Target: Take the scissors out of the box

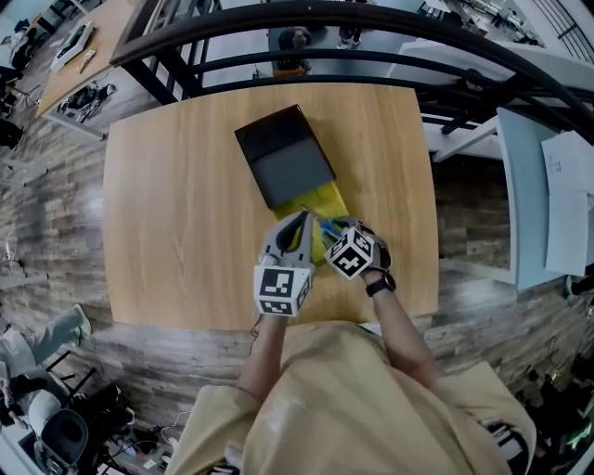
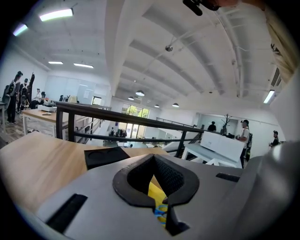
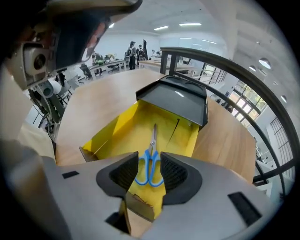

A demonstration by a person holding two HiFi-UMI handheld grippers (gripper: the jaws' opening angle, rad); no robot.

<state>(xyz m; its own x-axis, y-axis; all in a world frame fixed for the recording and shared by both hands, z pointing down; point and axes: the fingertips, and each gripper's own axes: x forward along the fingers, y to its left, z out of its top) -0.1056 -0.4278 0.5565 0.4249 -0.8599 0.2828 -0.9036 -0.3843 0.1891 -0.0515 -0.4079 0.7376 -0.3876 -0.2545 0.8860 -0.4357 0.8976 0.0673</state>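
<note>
A yellow box (image 3: 123, 136) lies open on the wooden table (image 1: 176, 204), its black lid (image 3: 180, 99) tipped back at the far end. Blue-handled scissors (image 3: 152, 150) lie flat inside, blades pointing toward the lid. My right gripper (image 3: 149, 155) hangs just above the handles, pointing steeply down, jaws open on either side of them without touching. My left gripper (image 1: 301, 221) sits beside it at the box's near left corner, its fingers meeting at the tips on nothing. Through the left gripper (image 2: 153, 157) I see a sliver of yellow box (image 2: 154, 191) and the scissors (image 2: 160, 212).
A dark metal railing (image 1: 371, 28) runs behind the table's far edge. A white desk (image 1: 548, 186) stands to the right, and clutter lies on the floor at left (image 1: 56, 408). The box's near cardboard flap (image 3: 138, 206) sticks up below my right jaws.
</note>
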